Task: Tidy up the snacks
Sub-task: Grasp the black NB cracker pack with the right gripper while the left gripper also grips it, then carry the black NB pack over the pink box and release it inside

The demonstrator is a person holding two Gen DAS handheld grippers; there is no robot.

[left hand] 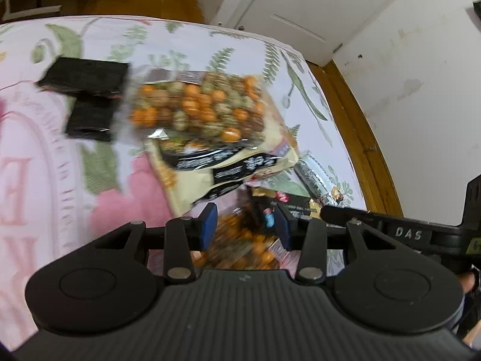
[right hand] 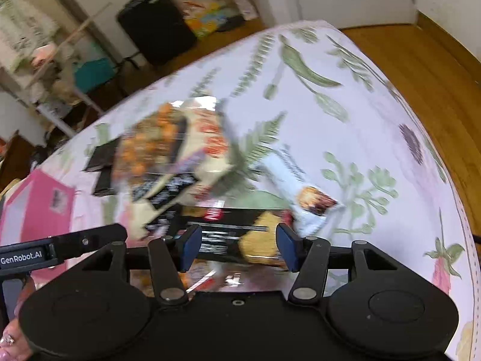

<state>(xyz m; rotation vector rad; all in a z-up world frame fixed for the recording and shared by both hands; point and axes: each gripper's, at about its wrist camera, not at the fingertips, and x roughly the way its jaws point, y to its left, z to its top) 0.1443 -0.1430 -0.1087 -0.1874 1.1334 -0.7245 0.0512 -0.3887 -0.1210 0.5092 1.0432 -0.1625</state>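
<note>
We hover both grippers w/ fingers spread, nothing pinched: left gripper (left hand: 245, 224) over the nut-cracker bag (left hand: 195, 111), right gripper (right hand: 239, 246) over the black snack box (right hand: 240, 225), prob. lining up picks.

Snack bags (left hand: 198, 111) heaped mid-bedspread (left hand: 186, 39), two flat packets (left hand: 87, 75) at their left, wrapped bar (right hand: 303, 192) at right

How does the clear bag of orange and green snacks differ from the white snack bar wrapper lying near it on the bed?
The clear bag is wide and shows round orange and green pieces; the white bar wrapper is narrow, opaque and printed. The bag lies beside two black packets; the bar lies nearer the bed's edge, partly on a black box. Both rest on the floral bedcover.
</note>
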